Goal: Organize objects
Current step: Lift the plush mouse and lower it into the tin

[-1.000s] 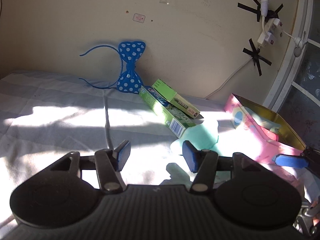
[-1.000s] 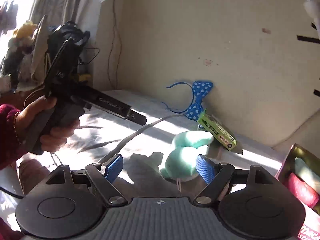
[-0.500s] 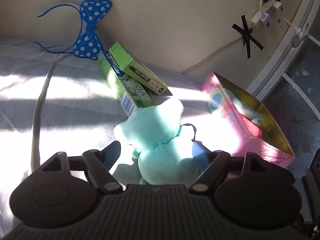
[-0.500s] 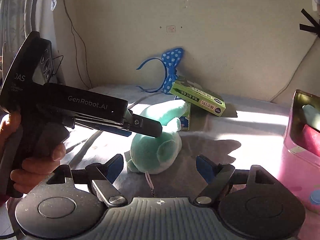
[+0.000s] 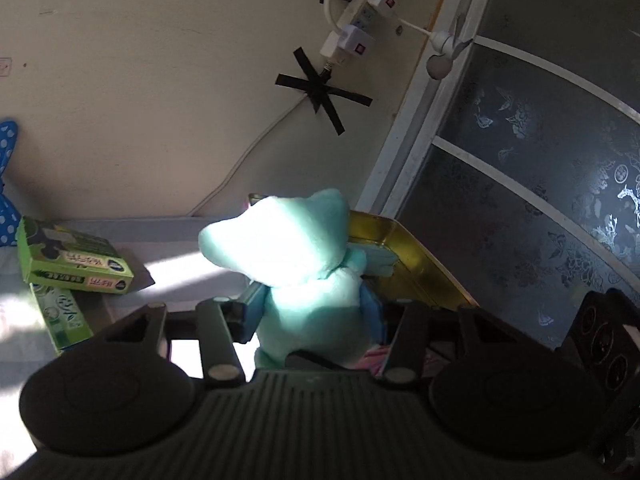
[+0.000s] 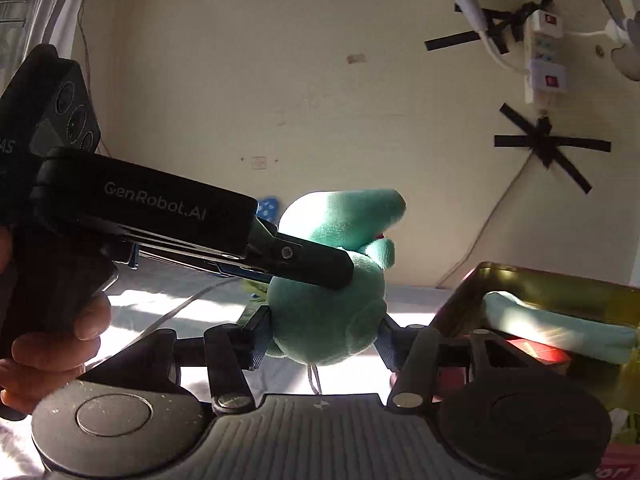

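A mint-green plush toy is held up off the bed between the blue pads of my left gripper, which is shut on its body. It also shows in the right wrist view, where the left gripper's finger clamps it. My right gripper is open, with the plush sitting between its fingers. Behind the plush stands a gold-lined pink box, also in the right wrist view, holding a mint cloth item and a red item.
Two green toothpaste boxes lie on the bed at the left, with a blue polka-dot bow behind them. A taped power strip and cable hang on the wall. A window frame stands at the right.
My left gripper closed on the plush toy and lifted it off the bed toward the box. My right gripper moved in so the plush sits between its open fingers.
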Available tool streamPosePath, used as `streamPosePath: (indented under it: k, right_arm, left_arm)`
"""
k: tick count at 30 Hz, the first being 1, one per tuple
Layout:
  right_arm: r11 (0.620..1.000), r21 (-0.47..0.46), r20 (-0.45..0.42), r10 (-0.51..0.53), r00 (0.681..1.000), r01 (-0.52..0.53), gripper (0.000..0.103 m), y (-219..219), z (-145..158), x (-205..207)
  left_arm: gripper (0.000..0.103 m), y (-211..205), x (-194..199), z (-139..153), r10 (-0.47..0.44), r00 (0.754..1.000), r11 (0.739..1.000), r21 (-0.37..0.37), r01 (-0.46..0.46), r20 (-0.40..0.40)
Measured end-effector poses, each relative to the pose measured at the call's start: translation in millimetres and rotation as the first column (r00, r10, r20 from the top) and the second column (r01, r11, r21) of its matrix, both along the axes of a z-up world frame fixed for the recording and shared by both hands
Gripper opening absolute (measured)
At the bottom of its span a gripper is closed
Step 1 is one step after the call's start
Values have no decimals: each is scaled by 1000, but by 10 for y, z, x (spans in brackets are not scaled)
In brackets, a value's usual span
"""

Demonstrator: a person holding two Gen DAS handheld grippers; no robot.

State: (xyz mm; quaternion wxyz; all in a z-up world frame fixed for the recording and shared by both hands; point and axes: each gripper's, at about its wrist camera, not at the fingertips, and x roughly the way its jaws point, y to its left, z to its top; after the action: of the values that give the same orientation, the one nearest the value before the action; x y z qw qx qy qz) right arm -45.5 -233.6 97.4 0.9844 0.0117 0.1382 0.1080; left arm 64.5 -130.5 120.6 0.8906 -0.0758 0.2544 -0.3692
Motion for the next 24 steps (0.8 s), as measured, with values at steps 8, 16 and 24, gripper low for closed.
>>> streamPosePath:
  k: [8,16,24]
  right_arm:
    - [973,59,-82,-219,972,224,48,-1166,-160,-67]
    - [925,22,-108,-376,921,380,67,-1583,-359,145]
    - [909,136,-70,-388,919,394,67,-1646,-368,-58]
  left_arm:
    - [53,-1361,381,-248,-150,987,987,55,153,-56]
    - [55,-1835,506,-386,-108,993,982,153,113,-42]
    - [58,-1559,299,-268,9,997,970,242,-27,77]
